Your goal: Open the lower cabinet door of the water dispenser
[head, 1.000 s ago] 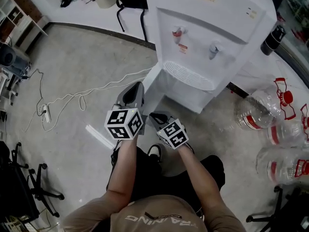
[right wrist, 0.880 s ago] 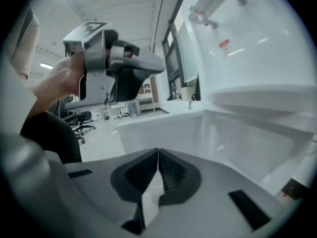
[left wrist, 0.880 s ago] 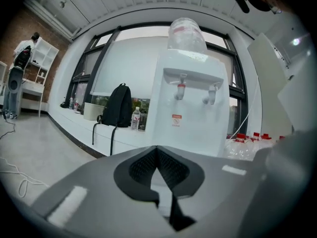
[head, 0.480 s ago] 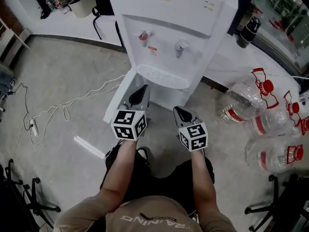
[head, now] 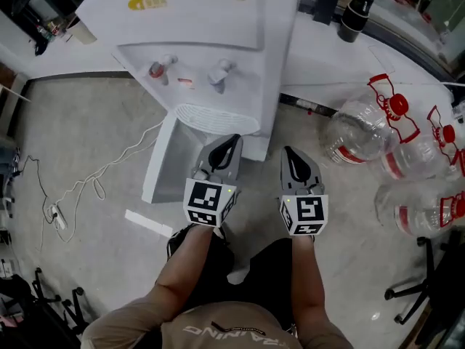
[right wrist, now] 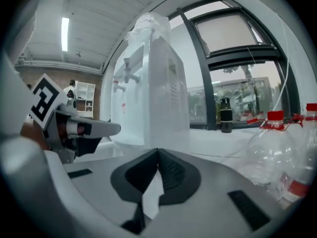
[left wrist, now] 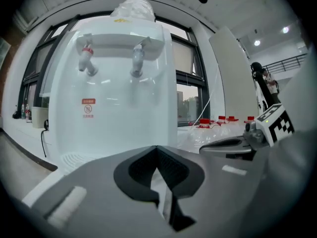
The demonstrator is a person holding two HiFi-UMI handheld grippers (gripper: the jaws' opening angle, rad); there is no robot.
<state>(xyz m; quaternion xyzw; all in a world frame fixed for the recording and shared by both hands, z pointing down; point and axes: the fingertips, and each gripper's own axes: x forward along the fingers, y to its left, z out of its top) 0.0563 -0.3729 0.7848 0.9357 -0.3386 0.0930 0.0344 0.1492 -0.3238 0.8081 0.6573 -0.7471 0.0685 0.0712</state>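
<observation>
Floor: grey polished concrete [head: 80,137]. A white cable [head: 109,162] lies on it in loose loops and leads to a power strip [head: 55,217]. A short white strip [head: 149,224] lies near the person's feet.
Ledge: a low white ledge [head: 327,57] runs behind the dispenser, and a dark flask [head: 356,9] stands on it.
Water dispenser: white [head: 196,35], standing on the floor, with two taps above a grille tray.
Lower cabinet door: [head: 161,166] swung out at the view's left of the dispenser's lower body, grey inner face showing.
Bottles: big clear bottles with red caps [head: 363,133] lie on the floor at the right.
Left claw: [head: 233,139] pressed together and holding nothing, in front of the dispenser's lower part, beside the open door.
Right claw: [head: 289,151] also pressed together and empty, near the dispenser's right corner.
Room: wide windows with dark frames, a white ceiling with strip lamps, and a far brick wall with a white shelf [right wrist: 81,95].
</observation>
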